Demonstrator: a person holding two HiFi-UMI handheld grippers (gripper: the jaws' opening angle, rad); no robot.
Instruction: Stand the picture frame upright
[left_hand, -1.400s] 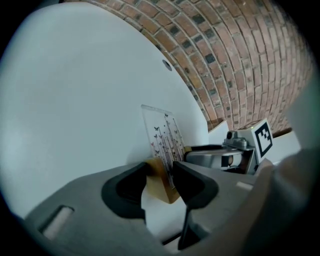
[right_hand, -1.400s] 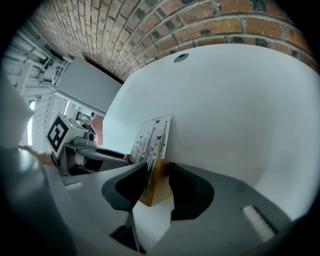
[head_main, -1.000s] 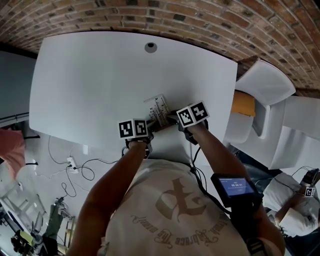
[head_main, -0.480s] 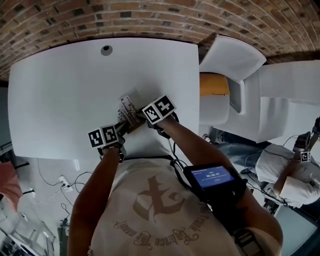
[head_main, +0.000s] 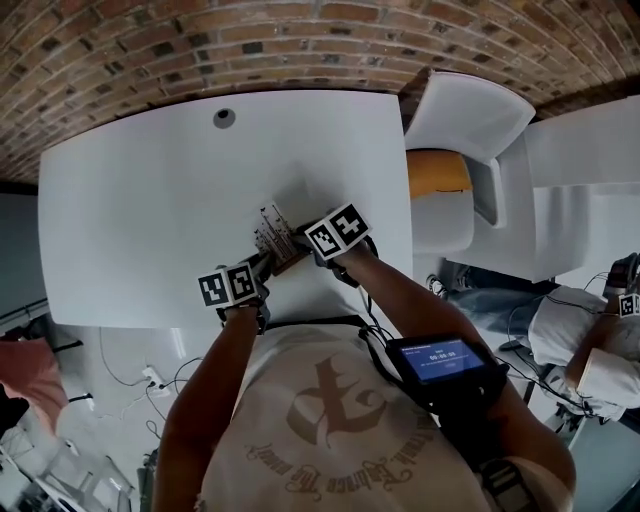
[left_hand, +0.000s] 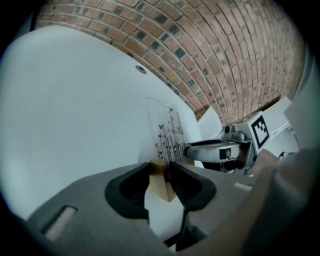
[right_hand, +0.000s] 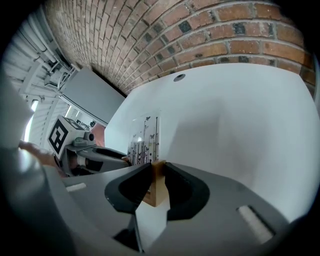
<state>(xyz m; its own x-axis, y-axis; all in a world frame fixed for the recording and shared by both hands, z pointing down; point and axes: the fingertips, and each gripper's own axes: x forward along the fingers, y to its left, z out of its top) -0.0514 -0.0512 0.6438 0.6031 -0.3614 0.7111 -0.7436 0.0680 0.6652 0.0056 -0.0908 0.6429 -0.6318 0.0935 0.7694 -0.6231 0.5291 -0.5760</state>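
A picture frame is near the front edge of a big white table, close to the person. The frame has a see-through sheet with little butterflies and thin dark stems drawn on it, and a light brown wooden piece along the bottom. The left gripper is at one end of that wooden piece and the right gripper is at the other end, so the frame sits between the two. In the left gripper view, the jaws of the left gripper are closing, with the wooden end of the picture frame between them and touching both pads. In the right gripper view, the jaws of the right gripper are closing too, with the other wooden end of the picture frame squeezed between the pads. The see-through sheet points up and away from both grippers. I cannot tell if it stands straight or leans a bit. Far back on the table there is a small round hole. Behind the table is a brick wall. A white chair stands just beside the table on the right.
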